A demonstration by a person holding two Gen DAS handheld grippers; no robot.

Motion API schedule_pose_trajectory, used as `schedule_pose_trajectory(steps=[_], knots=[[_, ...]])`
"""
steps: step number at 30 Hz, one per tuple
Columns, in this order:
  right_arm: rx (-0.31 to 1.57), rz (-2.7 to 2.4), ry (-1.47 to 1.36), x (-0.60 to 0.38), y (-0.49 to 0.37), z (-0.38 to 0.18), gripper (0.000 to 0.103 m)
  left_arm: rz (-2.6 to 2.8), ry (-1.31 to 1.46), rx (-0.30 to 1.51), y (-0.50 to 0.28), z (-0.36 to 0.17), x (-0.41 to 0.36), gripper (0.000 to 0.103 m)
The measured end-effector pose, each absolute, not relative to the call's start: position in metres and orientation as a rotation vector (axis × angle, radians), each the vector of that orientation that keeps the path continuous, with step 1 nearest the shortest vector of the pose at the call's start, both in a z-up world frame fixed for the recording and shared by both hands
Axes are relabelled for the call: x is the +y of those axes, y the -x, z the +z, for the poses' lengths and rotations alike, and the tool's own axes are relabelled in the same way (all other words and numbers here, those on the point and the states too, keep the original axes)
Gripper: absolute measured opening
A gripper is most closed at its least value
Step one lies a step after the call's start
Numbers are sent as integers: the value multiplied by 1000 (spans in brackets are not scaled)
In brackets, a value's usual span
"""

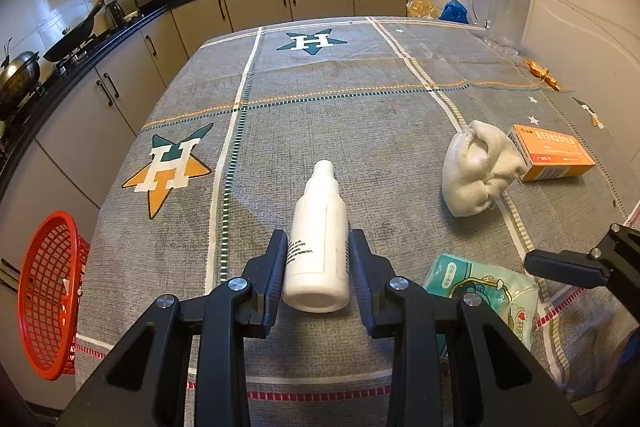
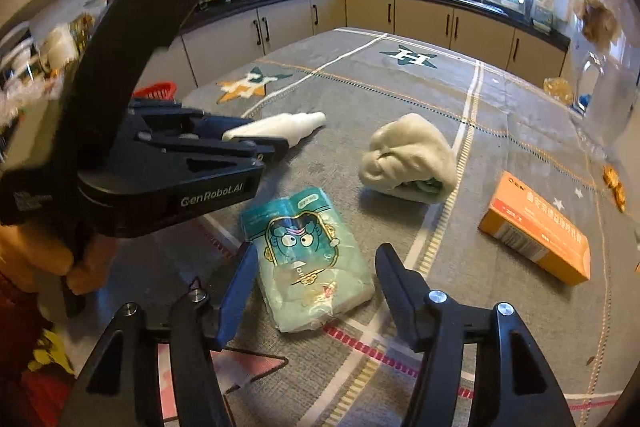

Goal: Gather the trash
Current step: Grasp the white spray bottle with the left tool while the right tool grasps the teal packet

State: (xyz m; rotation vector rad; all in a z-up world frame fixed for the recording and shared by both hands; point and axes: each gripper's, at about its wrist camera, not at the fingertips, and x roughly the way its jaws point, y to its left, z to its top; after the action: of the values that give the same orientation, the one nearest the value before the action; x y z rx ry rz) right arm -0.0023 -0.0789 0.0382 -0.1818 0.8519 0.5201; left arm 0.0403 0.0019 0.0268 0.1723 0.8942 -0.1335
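While the left gripper (image 1: 318, 259) is clamped on the lower body of the white spray bottle (image 1: 318, 239), which lies between its pads with the nozzle pointing away, the sound course is to keep that squeeze firm, lift clear of the grey star-printed tablecloth (image 1: 360, 87), and swing toward the red mesh basket (image 1: 48, 291) hanging off the table edge to its left. Ahead and to its right sit a bundled white cloth (image 1: 480, 171) and an orange carton (image 1: 554, 153). From the right wrist, the right gripper (image 2: 316, 287) stands with jaws apart, straddling a green tissue packet (image 2: 308, 259) without pressing it; closing squarely across its width looks wise. Only that view shows the person's hand (image 2: 86, 267) on the left tool; only the left view shows the basket's open mouth.
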Motion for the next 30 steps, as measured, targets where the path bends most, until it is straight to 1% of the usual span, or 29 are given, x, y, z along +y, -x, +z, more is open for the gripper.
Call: schedule_pose_trajectory(steps=[6, 7, 8, 10, 11, 13, 14, 15, 16, 19, 20, 21, 22, 23, 24, 25, 26, 30], knots=[[843, 501, 273, -65, 5, 31, 66, -133, -165, 892, -40, 27, 3, 30], [840, 500, 273, -65, 6, 30, 61, -132, -163, 891, -40, 28, 4, 30], [840, 504, 268, -65, 6, 30, 59, -132, -162, 890, -40, 28, 4, 30], [839, 503, 251, -69, 4, 31, 49, -130, -157, 887, -39, 28, 6, 30], [837, 503, 240, -71, 4, 32, 47, -129, -152, 885, -38, 29, 8, 30], [827, 506, 207, -76, 4, 36, 32, -129, -143, 881, -36, 30, 10, 30], [826, 507, 188, -79, 2, 37, 29, -128, -139, 879, -35, 31, 12, 30], [829, 506, 175, -82, 1, 37, 15, -129, -136, 879, -34, 31, 13, 30], [849, 514, 164, -83, -1, 36, 8, -128, -134, 880, -34, 31, 14, 30], [855, 515, 163, -82, -2, 36, 10, -128, -127, 885, -33, 29, 18, 30], [850, 513, 159, -83, -1, 37, 13, -124, -124, 885, -33, 29, 20, 30], [854, 517, 152, -83, -2, 39, 25, -122, -120, 886, -33, 28, 22, 30], [849, 521, 145, -84, -1, 40, 38, -121, -117, 887, -33, 28, 24, 30], [835, 524, 140, -84, 0, 43, 45, -119, -112, 887, -33, 28, 26, 30], [818, 528, 137, -85, 2, 45, 54, -117, -107, 887, -32, 28, 28, 30], [805, 539, 134, -84, 3, 48, 60, -115, -103, 886, -32, 28, 30, 30], [800, 552, 131, -83, 4, 49, 62, -113, -99, 885, -32, 29, 32, 30], [827, 569, 177, -68, 6, 42, 62, -109, -84, 878, -29, 30, 38, 30]])
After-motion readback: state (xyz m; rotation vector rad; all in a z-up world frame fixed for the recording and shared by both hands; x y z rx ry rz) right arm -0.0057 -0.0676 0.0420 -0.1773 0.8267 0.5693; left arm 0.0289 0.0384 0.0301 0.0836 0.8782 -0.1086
